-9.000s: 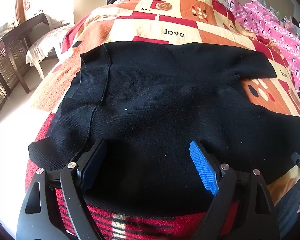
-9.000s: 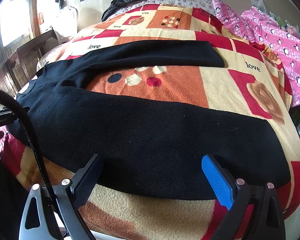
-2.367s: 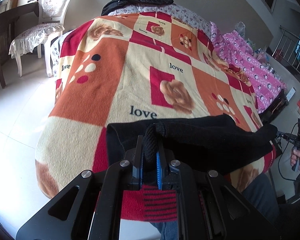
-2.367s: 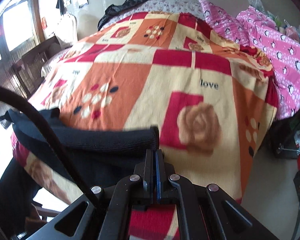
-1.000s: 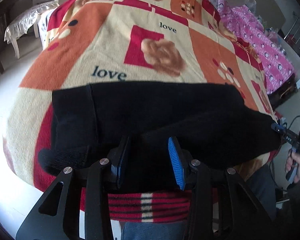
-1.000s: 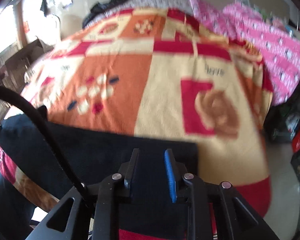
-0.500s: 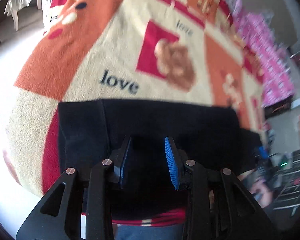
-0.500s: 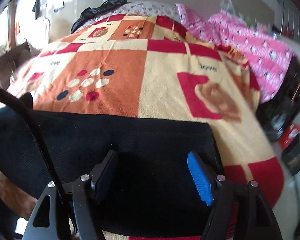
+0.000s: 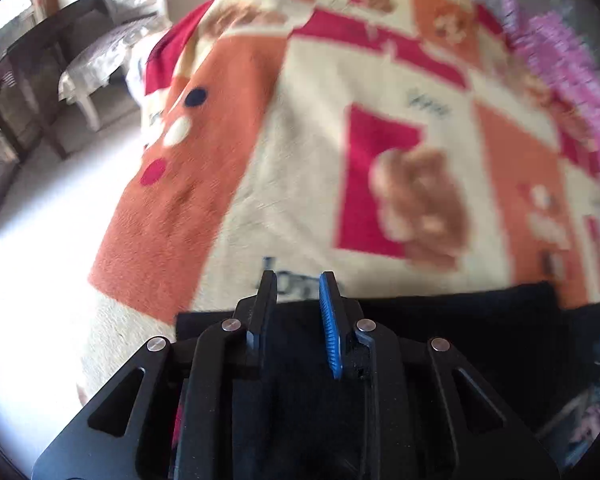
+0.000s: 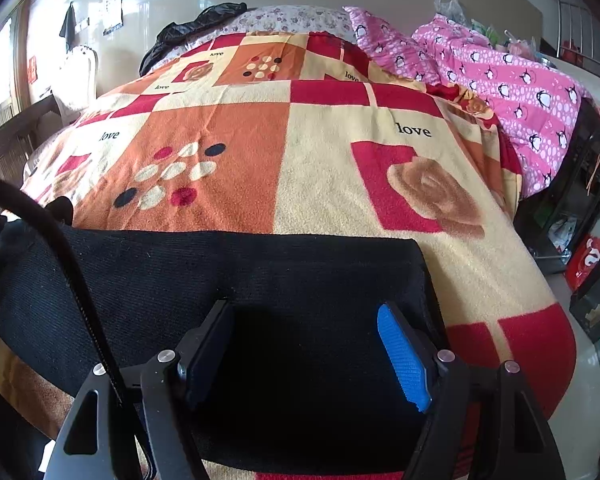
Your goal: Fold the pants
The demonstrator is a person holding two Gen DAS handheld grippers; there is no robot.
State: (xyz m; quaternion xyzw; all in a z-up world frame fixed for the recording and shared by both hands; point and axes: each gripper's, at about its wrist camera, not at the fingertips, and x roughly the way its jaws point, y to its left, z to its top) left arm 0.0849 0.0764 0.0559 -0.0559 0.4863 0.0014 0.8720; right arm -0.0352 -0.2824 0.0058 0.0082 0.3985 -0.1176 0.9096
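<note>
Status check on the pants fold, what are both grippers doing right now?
Left gripper jaws just narrowing, nothing between them. Right gripper wide open, holding nothing. Black pants folded flat at the blanket's near edge. Nothing in the way.

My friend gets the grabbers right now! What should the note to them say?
Left gripper: jaws narrow, just been closing, nothing between them, above the pants' far edge.
Right gripper: jaws wide, just opened, over the pants, not gripping.
Pants: a folded black band across the near edge of the blanket.
Done: the legs lie stacked.
Left: probably one more fold across the length, then smoothing.
</note>
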